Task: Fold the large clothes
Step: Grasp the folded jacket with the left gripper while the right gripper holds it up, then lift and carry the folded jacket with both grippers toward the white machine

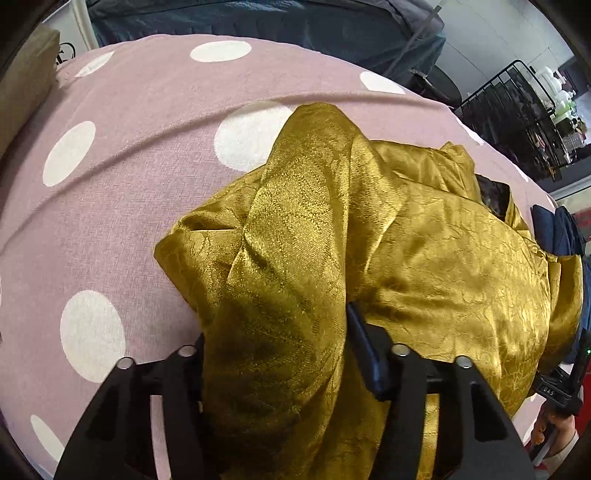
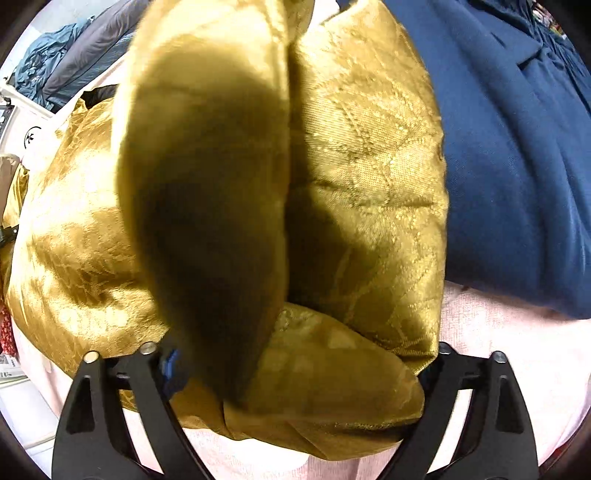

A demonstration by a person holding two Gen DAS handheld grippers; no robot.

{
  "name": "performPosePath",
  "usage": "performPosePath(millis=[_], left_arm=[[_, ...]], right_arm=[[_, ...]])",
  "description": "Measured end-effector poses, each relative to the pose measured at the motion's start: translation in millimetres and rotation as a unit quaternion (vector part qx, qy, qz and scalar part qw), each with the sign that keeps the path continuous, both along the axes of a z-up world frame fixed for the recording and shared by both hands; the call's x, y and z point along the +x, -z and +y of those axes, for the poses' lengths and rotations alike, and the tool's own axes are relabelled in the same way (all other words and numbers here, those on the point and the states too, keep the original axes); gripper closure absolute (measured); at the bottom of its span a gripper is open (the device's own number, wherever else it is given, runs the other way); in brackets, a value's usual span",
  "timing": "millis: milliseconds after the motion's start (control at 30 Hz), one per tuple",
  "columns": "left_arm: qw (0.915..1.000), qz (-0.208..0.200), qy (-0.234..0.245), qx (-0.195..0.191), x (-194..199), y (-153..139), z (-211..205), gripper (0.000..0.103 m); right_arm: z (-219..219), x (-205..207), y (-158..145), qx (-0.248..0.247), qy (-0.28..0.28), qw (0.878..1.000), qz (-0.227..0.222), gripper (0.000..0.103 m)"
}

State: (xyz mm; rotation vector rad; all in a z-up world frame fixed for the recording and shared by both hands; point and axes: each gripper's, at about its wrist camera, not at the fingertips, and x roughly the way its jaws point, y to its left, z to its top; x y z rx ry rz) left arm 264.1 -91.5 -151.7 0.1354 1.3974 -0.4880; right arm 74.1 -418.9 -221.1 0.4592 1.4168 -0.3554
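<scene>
A shiny gold patterned garment (image 1: 424, 240) lies crumpled on a pink bed cover with white dots (image 1: 129, 147). In the left wrist view a thick fold of it rises between the black fingers of my left gripper (image 1: 280, 339), which is shut on that bunch. In the right wrist view, folds of the gold garment (image 2: 369, 166) hang close to the lens and fill the wide gap of my right gripper (image 2: 301, 365). Its jaws stand far apart around loose cloth, and the cloth hides its fingertips.
A navy garment (image 2: 517, 147) lies beside the gold one on the right, also visible as the navy garment (image 1: 557, 229) at the left view's edge. A black wire rack (image 1: 517, 110) and blue-grey bedding (image 1: 258, 22) stand beyond the bed. A person's hand (image 1: 554, 432) shows at lower right.
</scene>
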Motion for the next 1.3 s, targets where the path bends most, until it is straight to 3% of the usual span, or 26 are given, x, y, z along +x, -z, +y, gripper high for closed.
performPosePath(millis=[67,200,300,533,667,900,1067,1300], left_arm=[[1.0,-0.007,0.006,0.002,-6.7,-5.1,-2.6,0.07],[0.9987,-0.041,0.027,0.016,-27.1,-19.9,-9.9,0.083],[0.9977,-0.056,0.037,0.006,-42.8,-33.2,-9.0,0.087],[0.994,-0.092,0.036,-0.047,-89.7,-83.7,5.8,0.089],[0.9919,-0.101,0.028,-0.073,-122.0,-110.5,20.7,0.089],[0.9916,-0.103,0.031,-0.071,-176.1,-122.3,23.4,0.089],[0.9884,-0.113,0.032,-0.096,-177.1,-144.0,27.3,0.091],[0.979,-0.167,0.036,-0.11,-161.9,-194.2,44.0,0.091]], right_arm=[[9.0,3.4,-5.8,-0.013,-0.018,1.0,-0.007,0.04],[34.0,11.1,-19.8,-0.053,-0.068,0.996,-0.017,0.073],[50.0,12.2,-26.7,-0.065,-0.079,0.994,-0.025,0.081],[45.6,-20.6,-49.2,-0.049,-0.062,0.995,-0.056,0.085],[52.4,-39.9,-69.6,-0.048,-0.083,0.993,-0.068,0.086],[66.6,-60.5,-86.2,-0.063,-0.141,0.986,-0.062,0.086],[68.6,-35.3,-110.2,-0.089,-0.17,0.978,-0.084,0.089],[103.2,24.5,-165.6,-0.095,-0.258,0.948,-0.158,0.089]])
